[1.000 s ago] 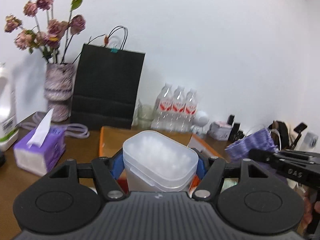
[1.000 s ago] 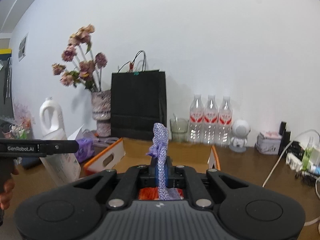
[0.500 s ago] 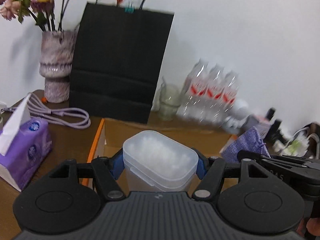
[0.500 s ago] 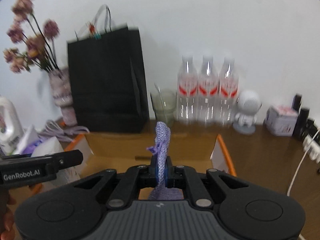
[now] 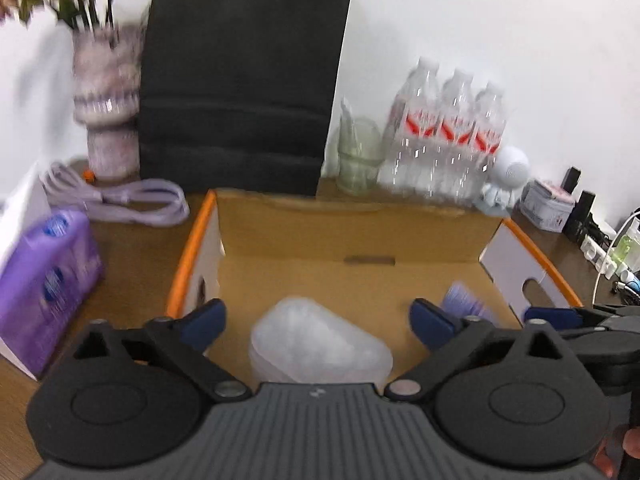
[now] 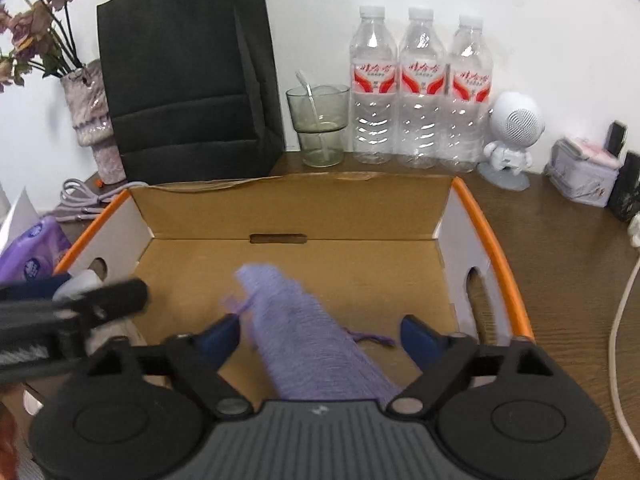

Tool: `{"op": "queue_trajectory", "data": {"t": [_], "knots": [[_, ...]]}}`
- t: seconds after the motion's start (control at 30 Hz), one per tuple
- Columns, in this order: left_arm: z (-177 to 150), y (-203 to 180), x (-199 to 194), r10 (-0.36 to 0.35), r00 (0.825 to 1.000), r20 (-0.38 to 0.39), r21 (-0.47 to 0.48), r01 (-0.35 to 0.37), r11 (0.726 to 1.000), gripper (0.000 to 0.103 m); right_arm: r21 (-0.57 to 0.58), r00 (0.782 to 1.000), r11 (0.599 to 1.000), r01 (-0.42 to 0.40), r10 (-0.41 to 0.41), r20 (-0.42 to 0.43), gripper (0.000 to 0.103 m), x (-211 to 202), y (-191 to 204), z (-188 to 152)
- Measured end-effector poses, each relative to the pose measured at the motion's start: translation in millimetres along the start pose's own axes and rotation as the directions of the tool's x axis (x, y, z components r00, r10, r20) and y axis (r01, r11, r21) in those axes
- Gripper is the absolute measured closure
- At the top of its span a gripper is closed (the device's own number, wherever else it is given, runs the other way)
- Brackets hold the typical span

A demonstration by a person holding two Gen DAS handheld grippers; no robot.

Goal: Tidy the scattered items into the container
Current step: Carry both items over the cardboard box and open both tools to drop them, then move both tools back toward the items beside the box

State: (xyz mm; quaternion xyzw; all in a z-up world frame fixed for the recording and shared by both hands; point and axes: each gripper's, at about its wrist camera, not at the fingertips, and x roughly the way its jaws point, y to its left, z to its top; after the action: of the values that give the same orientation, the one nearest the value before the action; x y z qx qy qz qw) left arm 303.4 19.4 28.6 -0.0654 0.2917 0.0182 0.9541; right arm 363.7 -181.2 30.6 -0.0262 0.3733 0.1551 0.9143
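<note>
Release over the cardboard box: both grippers letting go at once.

Left gripper (image 5: 318, 320) jaws opening, spread wide; translucent plastic tub (image 5: 320, 350) lies between the pads but apart from them, low over the left part of the cardboard box (image 6: 300, 196). Right gripper (image 6: 320, 334) jaws opening, also wide; purple knitted cloth (image 6: 316, 332) slumps free between them, over the box floor, blurred. Judgement: hold both hands level above the box until each item settles, then lift straight up so the pads do not snag cloth threads or tip the tub. Box stands mid-bench (image 6: 560, 216).
</note>
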Motion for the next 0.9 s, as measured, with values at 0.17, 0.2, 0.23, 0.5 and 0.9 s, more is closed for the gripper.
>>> {"op": "queue_trajectory", "data": {"t": [0.17,0.2,0.23,0.5,0.9], "knots": [[8,-10,-31,0.017,1.000,0.018,0.072,-0.018,0.997,0.000,-0.069,1.000,0.998,-0.004,0.003,-0.006,0.000,-27,7,1],[8,-11,-38,0.021,0.999,0.027,0.086,-0.023,0.996,0.000,-0.080,1.000,0.997,0.004,-0.004,0.007,0.000,-36,8,0],[8,-12,-45,0.025,0.999,0.035,0.096,-0.028,0.995,0.000,-0.086,1.000,0.996,0.011,-0.010,0.020,0.000,-46,10,-2],[-25,1,-115,-0.056,0.995,0.084,0.110,0.047,0.993,0.000,-0.126,0.990,0.992,0.027,-0.009,0.139,0.000,-122,12,-44],[-111,28,-161,-0.054,0.998,0.012,0.054,0.053,0.997,0.000,-0.098,0.984,0.994,-0.056,0.072,0.163,0.000,-181,10,-155]]}}
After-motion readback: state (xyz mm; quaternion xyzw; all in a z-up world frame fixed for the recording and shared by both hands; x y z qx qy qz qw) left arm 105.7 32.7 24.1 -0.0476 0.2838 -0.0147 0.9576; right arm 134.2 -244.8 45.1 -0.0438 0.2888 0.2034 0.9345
